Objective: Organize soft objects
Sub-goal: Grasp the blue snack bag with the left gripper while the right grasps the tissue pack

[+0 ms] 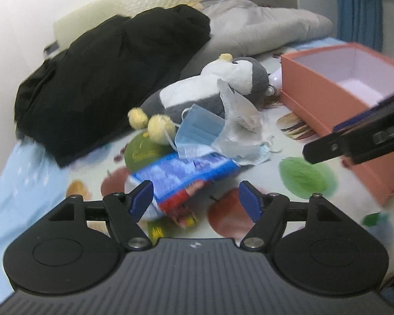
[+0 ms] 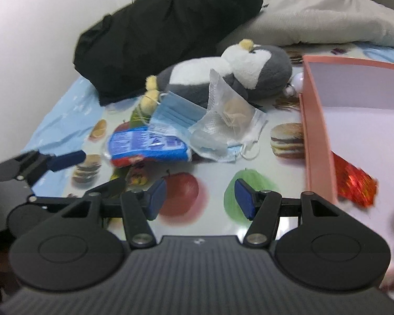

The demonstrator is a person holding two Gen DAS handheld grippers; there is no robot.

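Left gripper [image 1: 195, 199]: we hold it spread wide, empty, over the fruit-print sheet [image 1: 307, 176].
Right gripper [image 2: 200, 199]: ours too, gaping, nothing gripped.
12 o'clock, near: blue snack packet [image 1: 186, 172].
Beyond: blue pleated face masks [image 1: 199, 128], clear crinkled wrapper [image 2: 228, 110].
Farther: grey-and-white plush penguin [image 2: 249, 68].
2 o'clock: open pink cardboard box [image 1: 310, 105].
Far: black jacket [image 1: 113, 73].

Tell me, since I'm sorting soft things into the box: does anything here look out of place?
Yes. A blue snack packet and a clear plastic wrapper lie among the face masks beside the penguin plush; they aren't soft items. A red foil packet already sits in the pink box.
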